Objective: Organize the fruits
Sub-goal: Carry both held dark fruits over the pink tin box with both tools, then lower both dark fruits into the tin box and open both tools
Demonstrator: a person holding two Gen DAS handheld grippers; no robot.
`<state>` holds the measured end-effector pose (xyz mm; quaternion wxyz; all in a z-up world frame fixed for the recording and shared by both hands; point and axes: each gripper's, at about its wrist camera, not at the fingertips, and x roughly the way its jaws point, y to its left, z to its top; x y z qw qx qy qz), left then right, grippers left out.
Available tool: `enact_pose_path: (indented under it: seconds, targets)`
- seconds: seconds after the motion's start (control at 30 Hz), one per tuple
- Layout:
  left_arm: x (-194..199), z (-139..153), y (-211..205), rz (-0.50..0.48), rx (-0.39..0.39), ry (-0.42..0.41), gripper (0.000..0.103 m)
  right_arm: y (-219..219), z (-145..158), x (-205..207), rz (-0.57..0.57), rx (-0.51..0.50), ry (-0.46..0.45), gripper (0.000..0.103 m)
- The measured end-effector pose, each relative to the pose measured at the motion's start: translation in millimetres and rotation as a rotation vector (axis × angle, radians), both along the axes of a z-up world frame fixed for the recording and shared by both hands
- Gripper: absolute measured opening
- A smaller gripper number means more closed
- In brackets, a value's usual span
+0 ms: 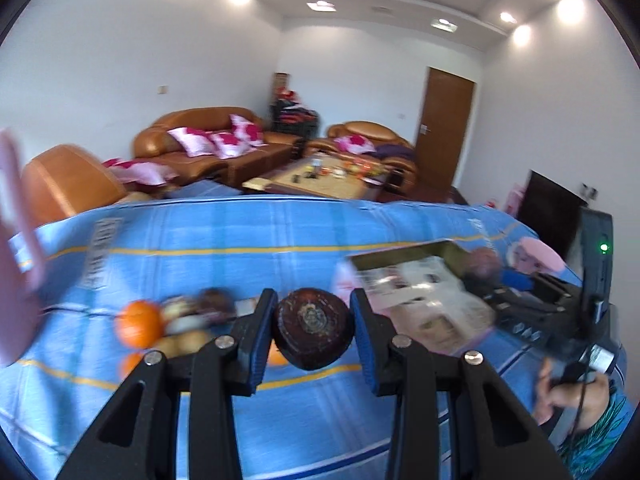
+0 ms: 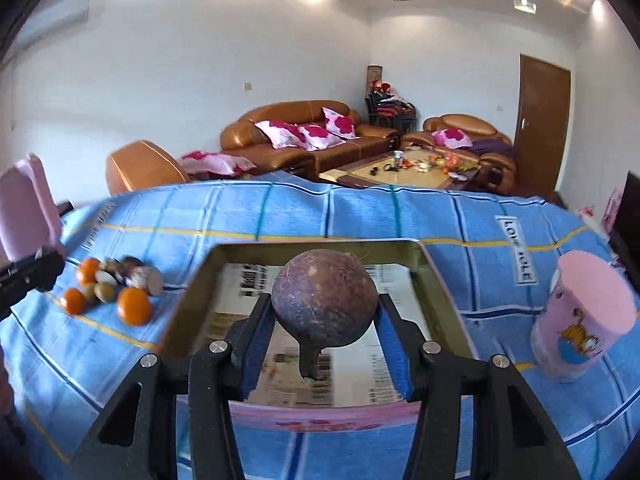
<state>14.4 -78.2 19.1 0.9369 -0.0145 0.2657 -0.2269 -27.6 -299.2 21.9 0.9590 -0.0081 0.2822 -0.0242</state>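
Observation:
My left gripper [image 1: 314, 309] is shut on a dark brown, flattened round fruit [image 1: 314, 330], held above the blue checked cloth [image 1: 240, 240]. My right gripper [image 2: 325, 310] is shut on a purplish-brown round fruit [image 2: 325, 300] with a short stalk pointing down. It hangs over a shallow rectangular tray [image 2: 312, 245] lined with printed paper. A small pile of fruit [image 2: 114, 288], oranges and brown pieces, lies on the cloth left of the tray. The left wrist view shows the same pile [image 1: 160, 324] blurred, and the tray [image 1: 420, 280] to the right.
A pink cup [image 2: 580, 316] with a cartoon print stands on the cloth right of the tray. A pink chair back [image 2: 26, 208] rises at the table's left edge. A person's hand [image 1: 568, 396] shows at the lower right. Sofas and a coffee table stand behind.

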Motion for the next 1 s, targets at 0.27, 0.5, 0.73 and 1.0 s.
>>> enact_pose_path:
  seconds: [0.27, 0.5, 0.73, 1.0]
  targets:
    - [12, -16, -79, -0.121, -0.046, 0.087, 0.039, -23, -12, 7, -0.065, 0.06, 0.069, 0.053]
    - [15, -23, -99, -0.129, -0.011, 0.1, 0.039, -30, -17, 12, -0.058, 0.115, 0.116, 0.053]
    - [17, -30, -100, -0.117, 0.01, 0.121, 0.039, -29, -23, 17, -0.062, 0.112, 0.14, 0.053]
    - [19, -32, -95, -0.08, 0.008, 0.12, 0.049, -26, -23, 16, -0.072, 0.096, 0.128, 0.054]
